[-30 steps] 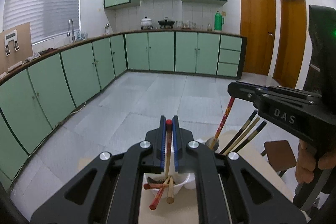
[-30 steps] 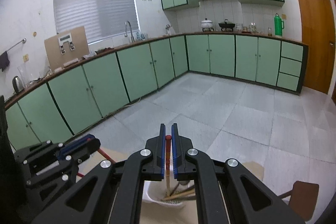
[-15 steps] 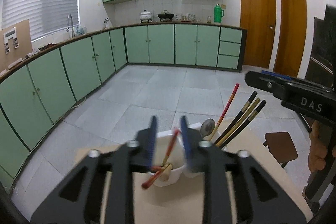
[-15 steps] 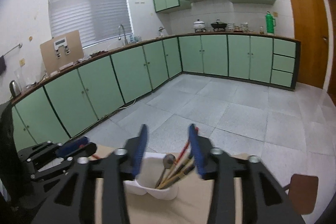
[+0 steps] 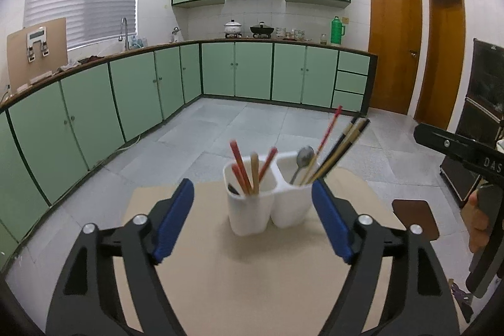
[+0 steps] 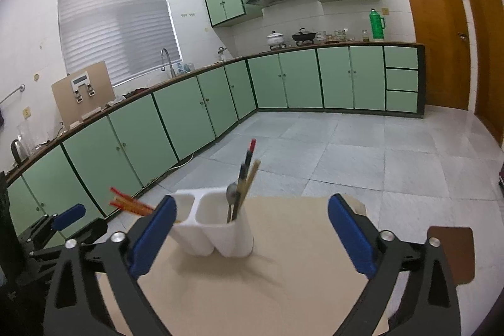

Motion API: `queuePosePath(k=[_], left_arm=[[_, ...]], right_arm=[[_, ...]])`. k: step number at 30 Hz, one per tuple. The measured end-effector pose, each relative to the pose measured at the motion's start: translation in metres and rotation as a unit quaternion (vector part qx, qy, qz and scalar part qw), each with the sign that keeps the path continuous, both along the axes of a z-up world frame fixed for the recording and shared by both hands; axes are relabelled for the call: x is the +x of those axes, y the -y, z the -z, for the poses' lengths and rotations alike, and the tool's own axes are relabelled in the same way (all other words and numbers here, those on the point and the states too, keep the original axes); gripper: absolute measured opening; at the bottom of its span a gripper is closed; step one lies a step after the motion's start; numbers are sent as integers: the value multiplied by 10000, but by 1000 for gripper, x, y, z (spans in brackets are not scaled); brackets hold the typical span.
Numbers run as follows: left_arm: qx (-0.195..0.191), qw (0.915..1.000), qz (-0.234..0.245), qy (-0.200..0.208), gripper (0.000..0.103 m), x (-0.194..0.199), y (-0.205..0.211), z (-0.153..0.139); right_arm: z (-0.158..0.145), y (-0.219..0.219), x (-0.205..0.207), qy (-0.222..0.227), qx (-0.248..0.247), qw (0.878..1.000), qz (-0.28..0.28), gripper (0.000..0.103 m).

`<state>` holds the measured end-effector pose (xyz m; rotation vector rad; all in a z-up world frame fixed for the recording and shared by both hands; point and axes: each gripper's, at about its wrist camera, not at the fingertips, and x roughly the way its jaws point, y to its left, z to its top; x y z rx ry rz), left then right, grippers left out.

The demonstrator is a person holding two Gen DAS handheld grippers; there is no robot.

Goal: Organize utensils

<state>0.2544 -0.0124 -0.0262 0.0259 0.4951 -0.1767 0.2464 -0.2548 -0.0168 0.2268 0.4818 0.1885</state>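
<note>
A white two-compartment utensil holder point(image 5: 267, 203) stands on a beige table point(image 5: 239, 279). Its left cup holds red and wooden chopsticks point(image 5: 252, 169). Its right cup holds a metal spoon point(image 5: 304, 158), a red chopstick and dark and wooden chopsticks point(image 5: 341, 145). My left gripper point(image 5: 252, 224) is open and empty, just in front of the holder. In the right wrist view the holder point(image 6: 214, 225) stands slightly left of centre, and my right gripper point(image 6: 252, 235) is open and empty in front of it. The left gripper point(image 6: 60, 225) also shows there at the left edge.
A brown stool point(image 5: 415, 218) stands to the right of the table; it also shows in the right wrist view point(image 6: 453, 254). Green kitchen cabinets point(image 5: 126, 103) line the far wall and the left side. Grey tiled floor point(image 5: 239, 128) lies beyond the table.
Both grippers have opened, let go of a red chopstick each into the holder, and pulled back from it. The chopsticks now stand in the cups.
</note>
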Motion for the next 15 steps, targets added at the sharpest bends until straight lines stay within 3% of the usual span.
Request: queuePosePath(k=[6,15], left_arm=[[-121,9999,-3,34,89,-39,3,-6],[-270,9996,-14,125,93,-85,0,-20]], right_arm=[[7,1,-35,-84,-41,9999,-123,97],[-2,-8,-77,-52,-226,9996,-181,97]])
